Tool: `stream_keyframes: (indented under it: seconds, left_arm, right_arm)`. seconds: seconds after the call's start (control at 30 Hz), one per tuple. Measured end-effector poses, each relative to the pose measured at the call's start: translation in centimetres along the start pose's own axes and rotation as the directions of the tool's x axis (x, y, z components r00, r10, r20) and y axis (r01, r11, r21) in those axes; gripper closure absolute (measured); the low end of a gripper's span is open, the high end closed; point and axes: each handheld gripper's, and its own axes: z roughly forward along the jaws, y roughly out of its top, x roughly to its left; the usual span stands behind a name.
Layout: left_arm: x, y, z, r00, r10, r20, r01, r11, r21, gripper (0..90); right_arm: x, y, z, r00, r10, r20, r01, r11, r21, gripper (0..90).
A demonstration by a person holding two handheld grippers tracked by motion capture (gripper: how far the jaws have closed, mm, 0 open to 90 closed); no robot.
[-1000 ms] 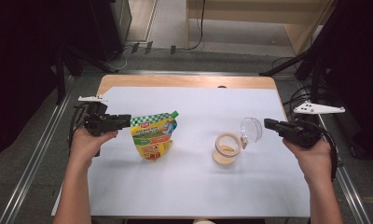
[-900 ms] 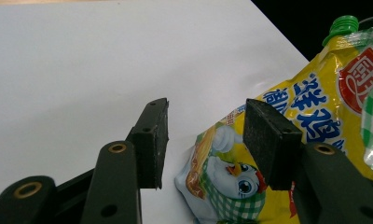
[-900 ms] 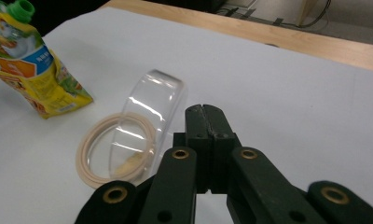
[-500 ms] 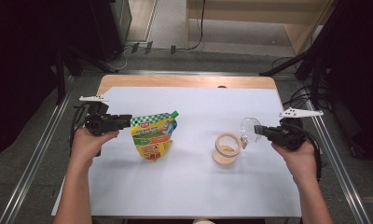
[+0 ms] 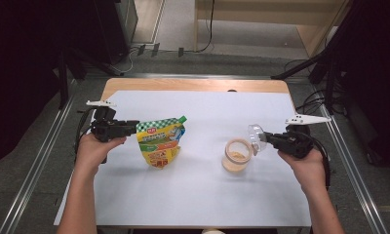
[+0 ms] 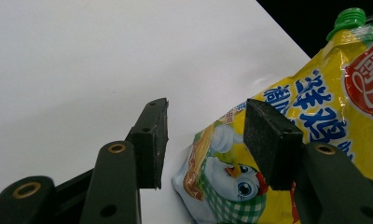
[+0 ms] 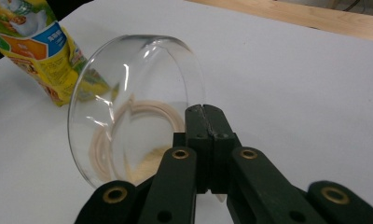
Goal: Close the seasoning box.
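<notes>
A yellow and green stand-up pouch [image 5: 160, 141] with a green cap lies left of centre on the white sheet. My left gripper [image 5: 133, 128] is at its upper left corner. In the left gripper view the jaws stand apart, with the pouch's [image 6: 315, 116] corner just beyond the left gripper [image 6: 205, 126] and not pressed. My right gripper [image 5: 268, 140] is shut on the rim of a clear round lid [image 5: 255, 135]. It holds the lid tilted just right of an open jar [image 5: 237, 155] with beige powder inside. In the right gripper view the right gripper [image 7: 204, 112] pinches the lid [image 7: 128, 88], and the jar shows through it.
The white sheet [image 5: 198, 195] covers a wooden table whose bare edge [image 5: 193, 85] shows at the back. Metal rails [image 5: 32, 165] run along both sides. Dark stands and cables [image 5: 324, 83] are behind and to the right.
My right gripper has carried the lid left and down, closer to the jar's rim. The left gripper and the pouch have stayed where they were.
</notes>
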Motion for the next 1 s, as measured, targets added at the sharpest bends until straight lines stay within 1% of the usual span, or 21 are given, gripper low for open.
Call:
stream_keyframes:
  seconds: [0.07,0.2,0.3,0.4,0.53,0.57,0.63,0.8,0.93,1.0]
  left_arm:
    - [0.0,0.0,0.0,1.0000,0.000,0.000,0.000,1.0000,-0.001,50.9]
    - [0.0,0.0,-0.1,1.0000,0.000,-0.001,0.000,1.0000,-0.004,50.8]
    - [0.0,-0.1,-0.1,1.0000,-0.002,-0.002,0.002,1.0000,-0.004,50.7]
    - [0.0,-0.1,-0.1,1.0000,-0.003,-0.001,0.003,1.0000,-0.003,50.5]
    - [0.1,-0.1,-0.1,1.0000,-0.001,-0.005,0.001,1.0000,-0.004,50.3]
    - [0.1,-0.1,-0.1,1.0000,-0.001,-0.006,0.001,1.0000,-0.005,50.2]
    - [0.1,-0.1,-0.1,1.0000,-0.002,-0.007,0.002,1.0000,-0.006,50.0]
    - [0.1,-0.1,-0.1,1.0000,-0.003,-0.008,0.003,1.0000,-0.005,49.5]
    - [0.1,-0.1,-0.1,0.9999,-0.006,-0.009,0.006,1.0000,-0.008,49.0]
    - [0.1,-0.1,-0.1,0.9999,-0.006,-0.010,0.006,0.9999,-0.008,48.7]
  right_arm:
    - [0.3,0.0,0.2,0.9998,-0.020,-0.005,0.020,1.000,0.006,90.0]
    - [0.9,0.1,0.5,0.9990,-0.042,-0.015,0.042,0.999,0.011,90.0]
    - [1.1,0.1,0.7,0.9986,-0.050,-0.019,0.050,0.999,0.015,90.0]
    - [1.0,0.1,0.9,0.9984,-0.052,-0.019,0.053,0.998,0.017,87.8]
    - [0.7,-0.1,0.8,0.9986,-0.052,-0.007,0.052,0.999,0.012,82.6]
    - [0.5,-0.1,0.7,0.9990,-0.044,-0.006,0.044,0.999,0.012,80.2]
    - [0.2,-0.3,0.7,0.9990,-0.044,0.004,0.044,0.999,0.012,75.5]
    - [-0.8,-0.8,0.8,0.9994,-0.018,0.028,0.017,0.999,0.027,69.3]
    - [-1.5,-1.1,0.7,0.9992,-0.002,0.040,0.001,1.000,0.017,64.7]
    - [-1.8,-1.3,0.7,0.9989,0.003,0.047,-0.004,1.000,0.013,60.9]
